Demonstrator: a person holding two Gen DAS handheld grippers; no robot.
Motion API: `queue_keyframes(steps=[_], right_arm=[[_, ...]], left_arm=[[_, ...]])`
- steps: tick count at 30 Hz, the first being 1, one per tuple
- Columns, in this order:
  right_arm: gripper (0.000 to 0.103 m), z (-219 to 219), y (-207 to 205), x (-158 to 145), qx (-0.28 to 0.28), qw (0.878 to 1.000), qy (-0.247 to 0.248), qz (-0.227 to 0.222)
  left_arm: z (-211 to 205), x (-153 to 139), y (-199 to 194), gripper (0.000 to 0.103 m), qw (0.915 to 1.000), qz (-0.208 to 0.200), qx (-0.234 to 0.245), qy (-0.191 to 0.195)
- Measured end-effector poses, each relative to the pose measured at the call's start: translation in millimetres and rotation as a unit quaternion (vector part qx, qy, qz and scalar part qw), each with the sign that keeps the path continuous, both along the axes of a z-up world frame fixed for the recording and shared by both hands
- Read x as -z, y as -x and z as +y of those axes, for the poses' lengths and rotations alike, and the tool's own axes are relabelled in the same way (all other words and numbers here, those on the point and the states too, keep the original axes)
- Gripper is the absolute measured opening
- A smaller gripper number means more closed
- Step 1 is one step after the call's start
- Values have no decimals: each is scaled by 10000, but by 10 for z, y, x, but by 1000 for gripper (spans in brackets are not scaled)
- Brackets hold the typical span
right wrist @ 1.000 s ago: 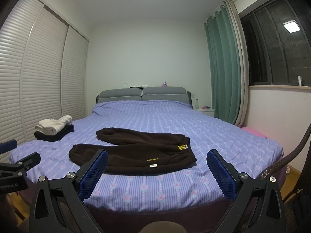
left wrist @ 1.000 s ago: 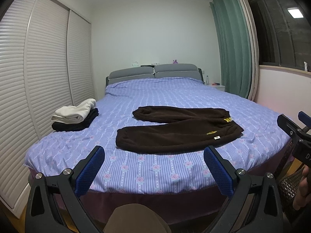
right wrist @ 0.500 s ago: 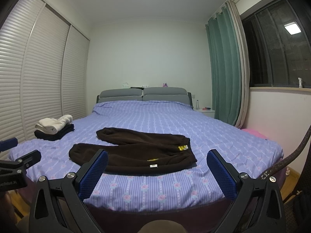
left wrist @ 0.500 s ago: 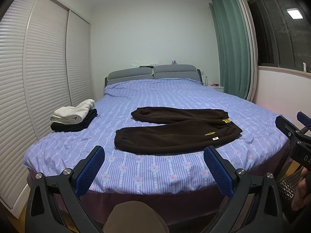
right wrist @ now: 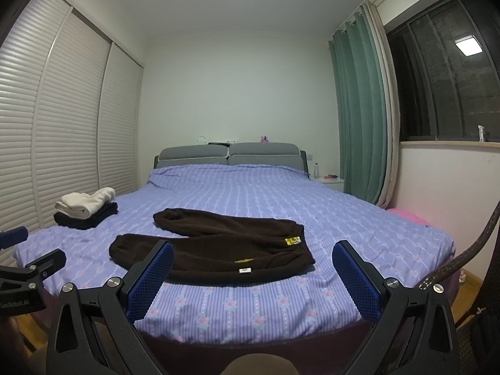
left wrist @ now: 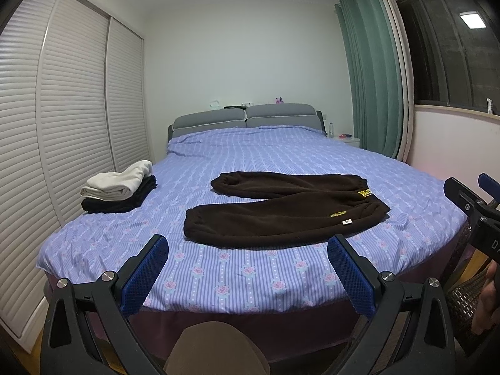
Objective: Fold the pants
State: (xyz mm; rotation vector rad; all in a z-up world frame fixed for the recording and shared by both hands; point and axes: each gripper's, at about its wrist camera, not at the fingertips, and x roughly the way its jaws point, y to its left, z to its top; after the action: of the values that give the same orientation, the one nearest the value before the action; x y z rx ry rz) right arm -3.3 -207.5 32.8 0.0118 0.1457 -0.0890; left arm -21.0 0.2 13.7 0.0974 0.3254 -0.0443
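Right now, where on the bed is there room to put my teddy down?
Bare striped sheet lies between the dark brown fleece pants and the near bed edge. More lies between the pants and the grey headboard. The left side is crowded by a cream-and-black folded clothes stack.

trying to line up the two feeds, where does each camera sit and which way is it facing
Left wrist: sits on the left gripper off the foot of the bed, facing the headboard; own open jaws show, the right gripper at right.
Right wrist: sits on the right gripper, same heading; own open jaws show, the left gripper at left.
Shared: the brown pants lying flat, the folded stack.
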Motion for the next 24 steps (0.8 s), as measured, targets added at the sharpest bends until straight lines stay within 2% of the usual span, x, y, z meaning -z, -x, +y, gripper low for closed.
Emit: queue_keyframes(steps=[24], right_arm=[[103,21,12,-41,-39,9999,59,-82]], left_arm=[[-30,7,-31,103,10000,-15,23,-95]])
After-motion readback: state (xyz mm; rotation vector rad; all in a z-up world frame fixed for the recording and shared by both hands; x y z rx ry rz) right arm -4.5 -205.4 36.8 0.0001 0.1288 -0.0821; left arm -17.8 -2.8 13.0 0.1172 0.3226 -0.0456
